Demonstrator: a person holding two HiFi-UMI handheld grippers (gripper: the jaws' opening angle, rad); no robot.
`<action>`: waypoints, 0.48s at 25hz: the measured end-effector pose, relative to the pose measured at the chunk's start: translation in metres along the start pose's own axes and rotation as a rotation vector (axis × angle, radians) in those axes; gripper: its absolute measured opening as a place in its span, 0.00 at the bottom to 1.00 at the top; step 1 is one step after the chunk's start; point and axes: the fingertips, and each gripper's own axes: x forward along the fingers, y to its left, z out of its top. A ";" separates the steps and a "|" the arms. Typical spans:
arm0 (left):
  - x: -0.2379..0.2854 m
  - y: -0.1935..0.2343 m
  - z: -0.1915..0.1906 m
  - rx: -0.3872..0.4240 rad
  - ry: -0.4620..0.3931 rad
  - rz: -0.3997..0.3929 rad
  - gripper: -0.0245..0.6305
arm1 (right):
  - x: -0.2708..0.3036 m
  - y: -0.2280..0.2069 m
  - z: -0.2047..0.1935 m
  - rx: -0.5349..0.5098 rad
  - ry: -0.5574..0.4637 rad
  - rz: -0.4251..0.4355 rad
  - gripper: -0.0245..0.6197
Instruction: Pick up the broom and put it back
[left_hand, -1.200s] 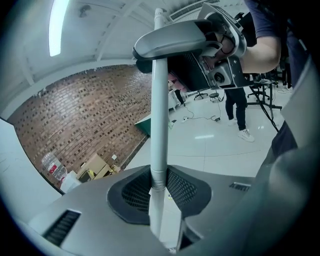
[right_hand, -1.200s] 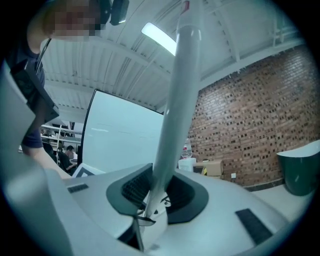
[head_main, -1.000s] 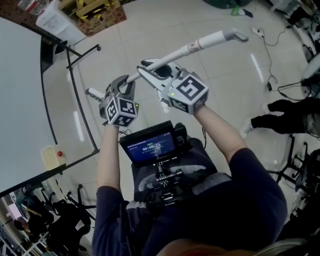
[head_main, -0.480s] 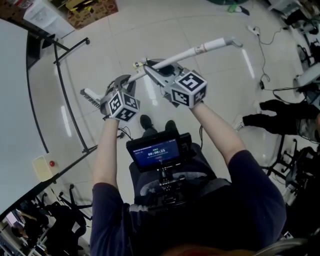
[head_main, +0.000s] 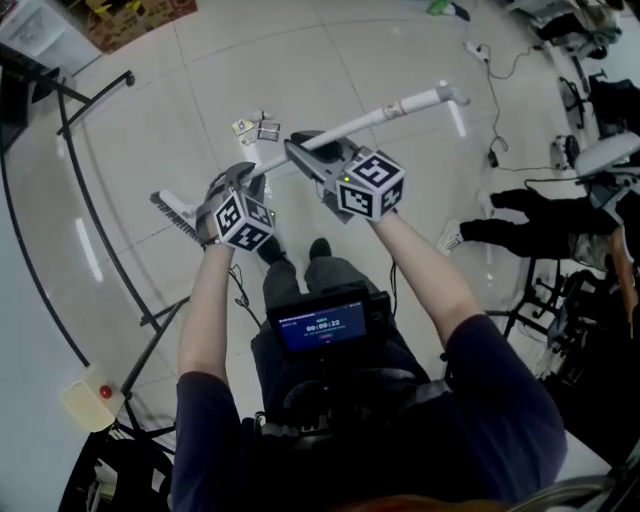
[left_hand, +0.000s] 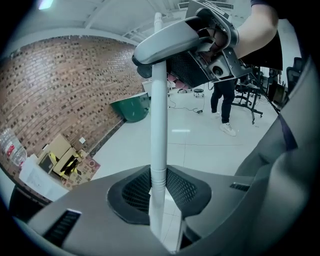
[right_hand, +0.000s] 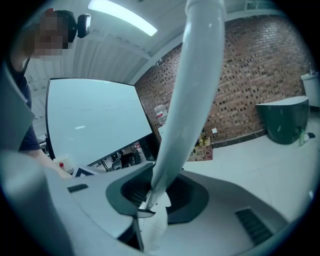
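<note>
Pale tiled floor (head_main: 250, 60) below. My left gripper (head_main: 238, 182) and right gripper (head_main: 305, 145) have fingers clenched on the broom (head_main: 400, 105), held aloft, handle toward 2 o'clock. I judge the carry is underway; next it needs lowering gently into its place.

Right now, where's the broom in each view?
Head view: broom slants from left-centre to upper right.
Left gripper view: broom upright, centre, between the jaws.
Right gripper view: broom leans from the jaws to top centre.
Landmark: brick wall, both gripper views.
</note>
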 end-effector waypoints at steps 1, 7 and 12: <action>0.009 0.003 -0.006 0.000 0.007 -0.010 0.17 | 0.007 -0.006 -0.006 0.003 0.011 -0.005 0.19; 0.045 0.000 -0.031 -0.035 0.053 -0.034 0.17 | 0.030 -0.025 -0.038 -0.015 0.073 0.004 0.19; 0.085 -0.008 -0.062 -0.057 0.116 -0.051 0.17 | 0.053 -0.050 -0.078 0.005 0.099 0.023 0.20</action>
